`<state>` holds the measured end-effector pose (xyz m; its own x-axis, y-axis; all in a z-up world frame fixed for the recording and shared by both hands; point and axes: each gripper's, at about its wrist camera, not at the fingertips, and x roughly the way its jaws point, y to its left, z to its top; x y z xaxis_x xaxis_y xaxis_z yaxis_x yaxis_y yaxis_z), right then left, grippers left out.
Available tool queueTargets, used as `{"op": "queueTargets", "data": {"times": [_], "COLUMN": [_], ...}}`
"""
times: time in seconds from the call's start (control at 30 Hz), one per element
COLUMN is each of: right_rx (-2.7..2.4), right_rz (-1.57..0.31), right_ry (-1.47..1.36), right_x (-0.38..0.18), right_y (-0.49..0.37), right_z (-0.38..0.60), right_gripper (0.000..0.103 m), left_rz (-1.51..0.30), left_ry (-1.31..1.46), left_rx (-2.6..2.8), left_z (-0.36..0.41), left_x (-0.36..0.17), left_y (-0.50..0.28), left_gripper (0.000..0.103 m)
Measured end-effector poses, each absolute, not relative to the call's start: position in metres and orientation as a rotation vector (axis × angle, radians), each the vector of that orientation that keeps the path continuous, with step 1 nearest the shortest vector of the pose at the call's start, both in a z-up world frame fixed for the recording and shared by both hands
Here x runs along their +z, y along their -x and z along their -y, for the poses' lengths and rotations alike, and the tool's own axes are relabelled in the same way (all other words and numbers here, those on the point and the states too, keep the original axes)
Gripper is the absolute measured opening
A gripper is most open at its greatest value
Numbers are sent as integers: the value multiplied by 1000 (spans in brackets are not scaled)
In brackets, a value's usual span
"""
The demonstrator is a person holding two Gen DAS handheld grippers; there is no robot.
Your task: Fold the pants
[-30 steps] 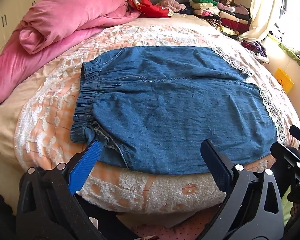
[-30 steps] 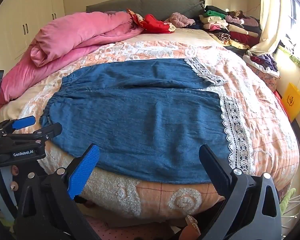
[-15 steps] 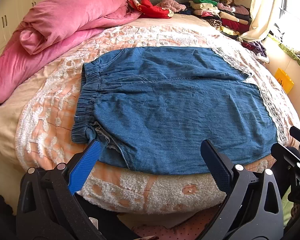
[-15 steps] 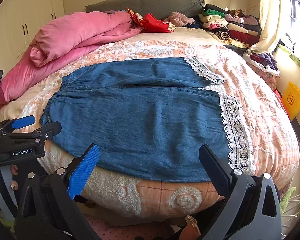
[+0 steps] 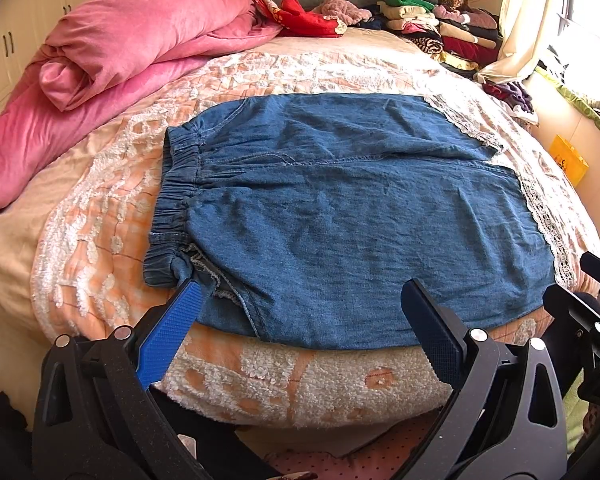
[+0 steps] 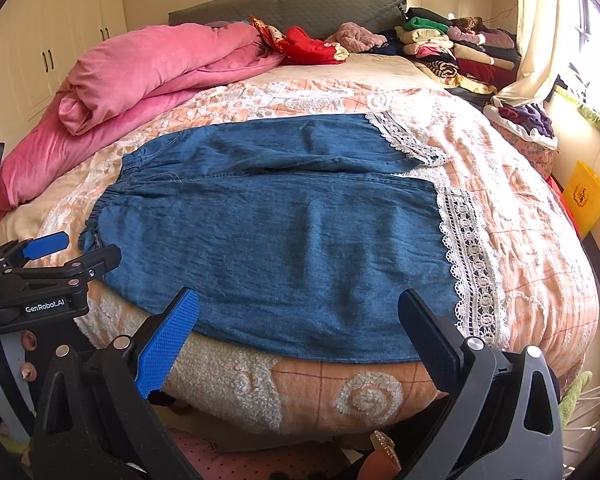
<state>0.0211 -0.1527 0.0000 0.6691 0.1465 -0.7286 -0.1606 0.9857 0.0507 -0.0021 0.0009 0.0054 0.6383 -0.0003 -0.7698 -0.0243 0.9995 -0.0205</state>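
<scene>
1 pants (image 5: pixel 340 216), 2 hand-held grippers wide apart

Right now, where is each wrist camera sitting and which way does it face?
Left wrist: at the bed's near edge, waistband end, facing the pants; open left gripper frames them, right gripper's edge at far right.
Right wrist: same edge, lace-hem end; open right gripper in front, left gripper at left.
Shared: pants, pink duvet.

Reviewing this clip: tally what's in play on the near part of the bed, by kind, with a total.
Denim pants: 1, spread flat on the bedspread
Pink duvet: 1, bundled
Gripper: 2, left gripper and right gripper, both open and empty
Total: 4
</scene>
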Motion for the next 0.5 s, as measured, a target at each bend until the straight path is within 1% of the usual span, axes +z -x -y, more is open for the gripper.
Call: {"op": "queueTargets", "data": {"times": [0.5], "right_rx": [170], "right_rz": [-817], "right_ry": [17], "right_x": [1], "right_y": [-21], "right_z": [155], "right_gripper": [99], "left_rz": [-879], "left_ry": [30], "left_rx": [14], "left_z": [-1], "left_x": [6], "left_y": [2], "left_gripper": [94]}}
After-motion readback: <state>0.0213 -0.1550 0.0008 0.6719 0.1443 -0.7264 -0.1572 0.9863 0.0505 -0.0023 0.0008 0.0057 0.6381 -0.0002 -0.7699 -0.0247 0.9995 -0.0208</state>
